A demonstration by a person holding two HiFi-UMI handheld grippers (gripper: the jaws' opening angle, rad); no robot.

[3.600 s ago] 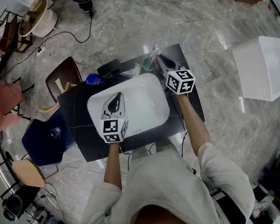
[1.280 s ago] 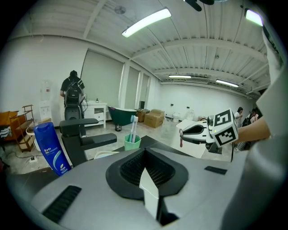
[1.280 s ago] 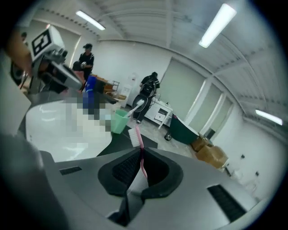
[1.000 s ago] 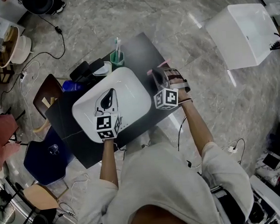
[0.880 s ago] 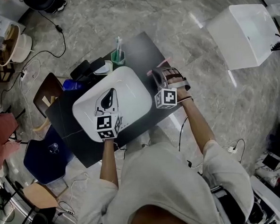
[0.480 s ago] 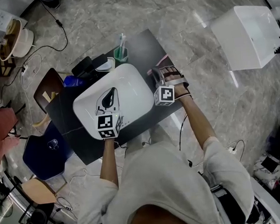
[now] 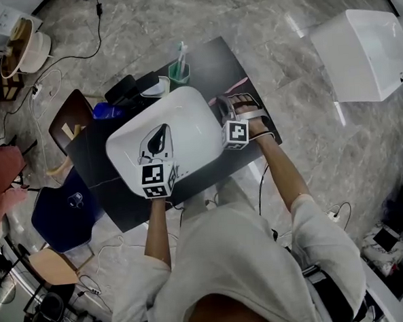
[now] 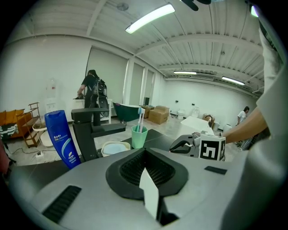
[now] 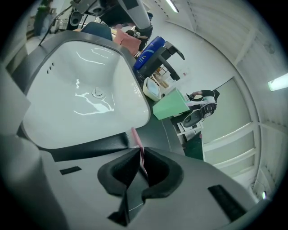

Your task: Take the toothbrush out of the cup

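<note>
A green cup [image 7: 178,72] stands at the back of the black counter and holds a white-and-blue toothbrush [image 7: 181,52]; the left gripper view shows the cup [image 8: 139,136] too. My right gripper [image 7: 222,104] is low over the counter, to the right of the sink. A pink toothbrush [image 9: 136,137] is pinched between its jaws, which are opening slightly. The pink brush [image 7: 236,85] sticks out past the gripper toward the back right. My left gripper [image 7: 160,133] hovers over the sink basin, shut, with nothing held.
A white sink [image 7: 193,133] fills the middle of the black counter [image 7: 209,61]. Behind it stand a black faucet [image 7: 132,88], a soap dish [image 7: 157,89] and a blue bottle [image 7: 106,111]. A white box [image 7: 361,52] sits on the floor at the right.
My right gripper has carried the pink toothbrush from the cup to the counter beside the sink's right edge. Over the last second it barely shifts. The left gripper stays over the basin.
</note>
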